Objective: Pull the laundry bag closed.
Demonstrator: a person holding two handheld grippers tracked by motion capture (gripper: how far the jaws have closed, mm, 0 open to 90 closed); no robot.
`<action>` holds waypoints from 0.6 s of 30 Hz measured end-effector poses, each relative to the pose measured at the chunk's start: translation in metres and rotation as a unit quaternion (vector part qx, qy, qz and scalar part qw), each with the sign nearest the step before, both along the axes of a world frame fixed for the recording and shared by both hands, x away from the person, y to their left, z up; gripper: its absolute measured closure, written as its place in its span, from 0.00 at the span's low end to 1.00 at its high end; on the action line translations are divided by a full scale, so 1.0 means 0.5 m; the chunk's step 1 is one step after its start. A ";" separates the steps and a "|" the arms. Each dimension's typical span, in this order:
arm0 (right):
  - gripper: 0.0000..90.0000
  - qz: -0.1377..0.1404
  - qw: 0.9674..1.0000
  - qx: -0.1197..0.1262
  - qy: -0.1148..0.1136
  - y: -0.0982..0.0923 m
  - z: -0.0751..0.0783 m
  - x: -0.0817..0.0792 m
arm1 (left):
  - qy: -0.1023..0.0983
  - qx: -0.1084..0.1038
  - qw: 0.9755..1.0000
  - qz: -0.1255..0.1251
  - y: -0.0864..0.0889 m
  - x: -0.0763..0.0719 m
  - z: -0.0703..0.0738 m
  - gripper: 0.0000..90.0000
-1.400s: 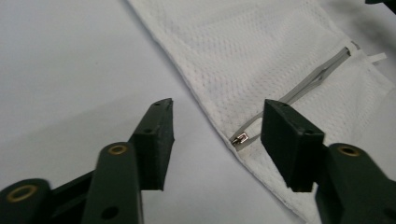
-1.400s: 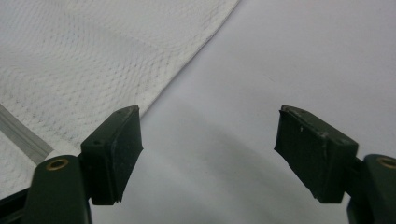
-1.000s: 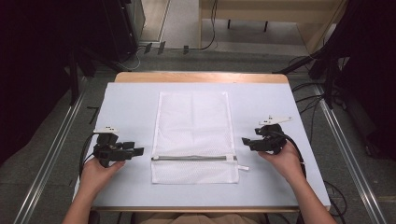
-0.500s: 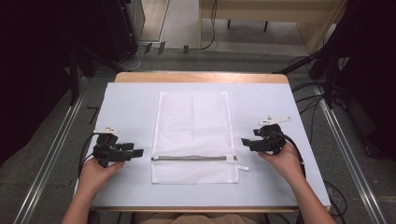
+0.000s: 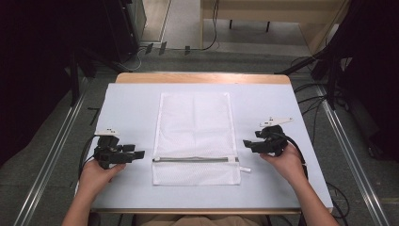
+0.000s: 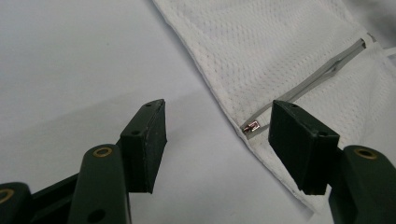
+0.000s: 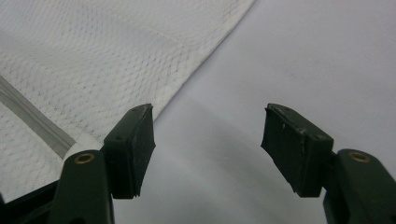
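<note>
Mesh bag [image 6: 280, 56] far end cut off beyond left claw [image 6: 217, 140].

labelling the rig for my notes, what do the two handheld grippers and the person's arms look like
Both the left gripper and the right gripper are black, each topped by a pale grey three-cornered plate, with a black cable trailing back. Their jaws end in flat, dark rectangular pads on arms with brass-coloured rivets. The forearms are bare, no sleeves.

Pale grey table [image 5: 131, 108]; white mesh zip bag [image 5: 195, 127] flat at centre.
</note>
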State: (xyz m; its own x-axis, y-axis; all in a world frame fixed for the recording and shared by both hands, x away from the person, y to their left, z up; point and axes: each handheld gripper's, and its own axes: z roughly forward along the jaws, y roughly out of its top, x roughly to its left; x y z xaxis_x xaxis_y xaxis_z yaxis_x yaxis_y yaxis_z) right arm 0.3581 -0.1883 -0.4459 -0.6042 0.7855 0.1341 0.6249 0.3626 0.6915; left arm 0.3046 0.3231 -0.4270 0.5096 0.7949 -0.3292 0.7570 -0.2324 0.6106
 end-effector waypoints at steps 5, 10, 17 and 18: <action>0.41 -0.002 1.000 -0.002 0.003 0.000 -0.001 0.000 | 0.000 0.002 1.000 0.000 0.000 0.000 0.000 0.42; 0.43 0.001 1.000 -0.003 0.006 0.002 0.000 -0.002 | 0.005 0.000 1.000 0.003 0.003 0.000 0.002 0.43; 0.43 0.010 1.000 0.001 0.005 0.006 0.006 -0.009 | 0.006 -0.003 1.000 0.010 0.013 -0.003 0.005 0.43; 0.43 0.013 1.000 0.001 0.003 0.009 0.007 -0.011 | 0.003 -0.006 1.000 0.012 0.014 -0.003 0.006 0.43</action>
State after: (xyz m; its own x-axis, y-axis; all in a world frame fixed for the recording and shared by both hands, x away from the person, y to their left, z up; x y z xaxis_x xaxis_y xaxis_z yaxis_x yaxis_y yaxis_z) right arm 0.3524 -0.1839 -0.4425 -0.6230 0.7697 0.1394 0.6191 0.3763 0.6892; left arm 0.3032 0.3300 -0.4241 0.4889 0.8028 -0.3413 0.7661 -0.2080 0.6081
